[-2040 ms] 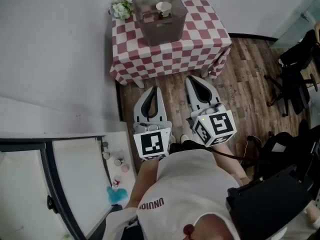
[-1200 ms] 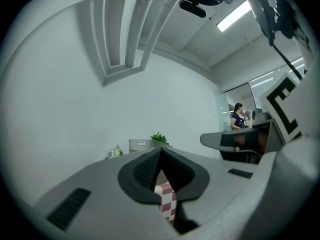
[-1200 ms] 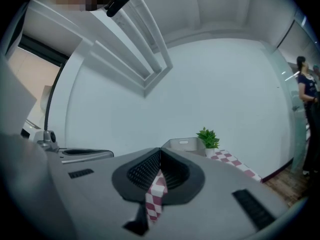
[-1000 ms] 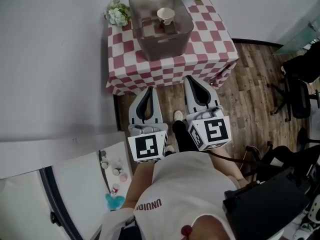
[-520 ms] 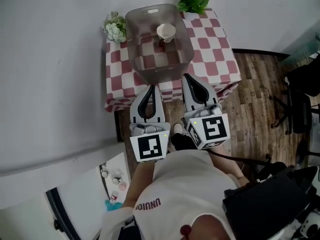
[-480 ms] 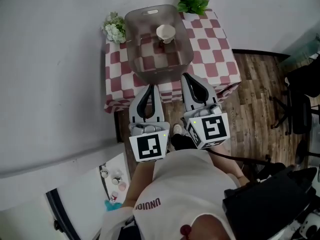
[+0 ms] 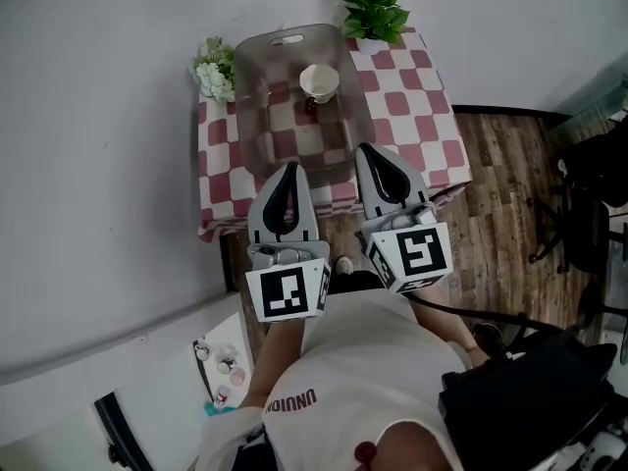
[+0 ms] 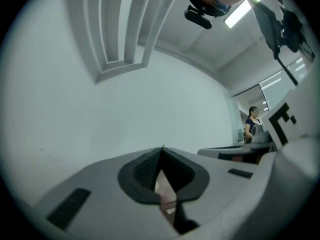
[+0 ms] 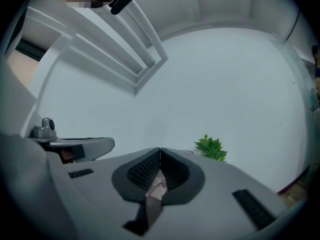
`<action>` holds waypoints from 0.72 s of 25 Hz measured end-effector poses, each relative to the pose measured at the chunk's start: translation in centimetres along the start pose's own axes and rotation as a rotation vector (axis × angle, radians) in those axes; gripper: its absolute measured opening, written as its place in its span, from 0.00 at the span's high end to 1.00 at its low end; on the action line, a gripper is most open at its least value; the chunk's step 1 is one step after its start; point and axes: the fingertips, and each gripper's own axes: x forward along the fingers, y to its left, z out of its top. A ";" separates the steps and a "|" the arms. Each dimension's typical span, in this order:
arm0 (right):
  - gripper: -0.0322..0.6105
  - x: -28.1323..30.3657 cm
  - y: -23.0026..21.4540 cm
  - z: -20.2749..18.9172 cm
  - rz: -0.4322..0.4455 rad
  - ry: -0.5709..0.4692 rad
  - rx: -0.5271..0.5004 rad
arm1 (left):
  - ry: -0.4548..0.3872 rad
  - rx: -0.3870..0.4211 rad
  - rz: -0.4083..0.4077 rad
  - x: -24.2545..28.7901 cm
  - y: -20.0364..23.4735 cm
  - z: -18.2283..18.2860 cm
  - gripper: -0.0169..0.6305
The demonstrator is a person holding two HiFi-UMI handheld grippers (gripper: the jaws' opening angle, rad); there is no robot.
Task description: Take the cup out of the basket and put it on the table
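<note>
The left gripper (image 7: 287, 169) is clenched with nothing held, its tip at the near edge of the bench (image 7: 432, 116). The cup (image 7: 319, 81) stands upright in the far right part of the basket (image 7: 251, 116), ahead of and between both grippers; neither is plainly nearer. The right gripper (image 7: 372, 151) is likewise clenched and empty. Compared with two seconds earlier, both grippers are found much closer to the bench, no longer over open floor.

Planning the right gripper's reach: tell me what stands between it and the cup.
The near wall of the basket does. The cup sits inside toward the far end, while the right gripper, jaws shut, is at the near end. Nothing else visible lies between them.
</note>
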 end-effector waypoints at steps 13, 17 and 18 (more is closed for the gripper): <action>0.92 7.6 -1.5 2.7 -0.067 -0.065 0.010 | -0.069 -0.004 -0.049 8.5 5.0 3.3 0.95; 0.92 10.1 -3.0 3.5 -0.104 -0.073 0.010 | -0.088 -0.012 -0.090 12.0 5.9 3.6 0.95; 0.92 10.6 -3.4 3.5 -0.116 -0.072 0.014 | -0.090 -0.012 -0.100 12.8 6.2 3.5 0.95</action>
